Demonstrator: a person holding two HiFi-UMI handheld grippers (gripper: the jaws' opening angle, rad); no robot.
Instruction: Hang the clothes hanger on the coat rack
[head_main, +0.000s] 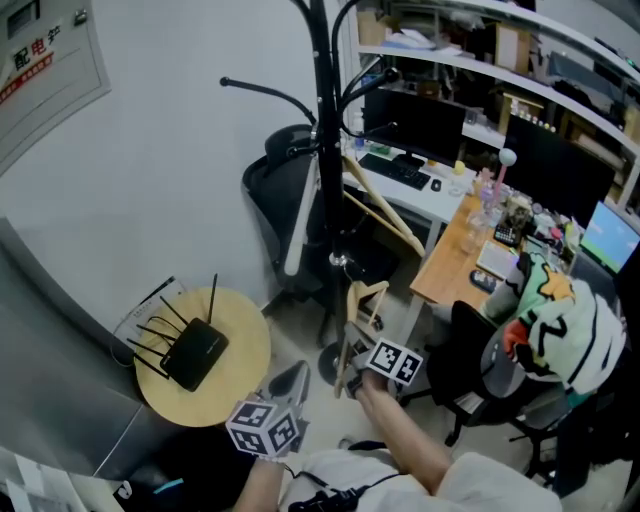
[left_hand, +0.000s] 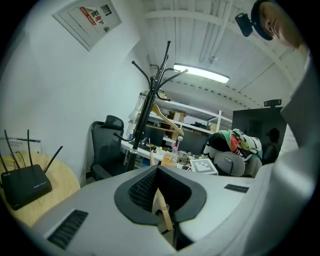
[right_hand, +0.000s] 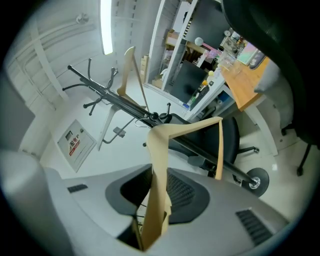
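The right gripper clamped the hanger near the rack. The left gripper, jaws narrow, pinched what looked like its lower end.

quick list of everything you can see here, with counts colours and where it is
coat rack: one, black, centre, by the wall
hung hanger: one, wooden, on the coat rack
held hanger: one, wooden, in front of the coat rack
round table: one, light wood, lower left
router: one, black, on the round table
office chair: one, black, behind the coat rack
monitors: two, black, upper right
plush: one, green, white and orange, right edge
left gripper: one, grey, wooden strip between its jaws, grip unclear
right gripper: one, grey, shut on the held hanger
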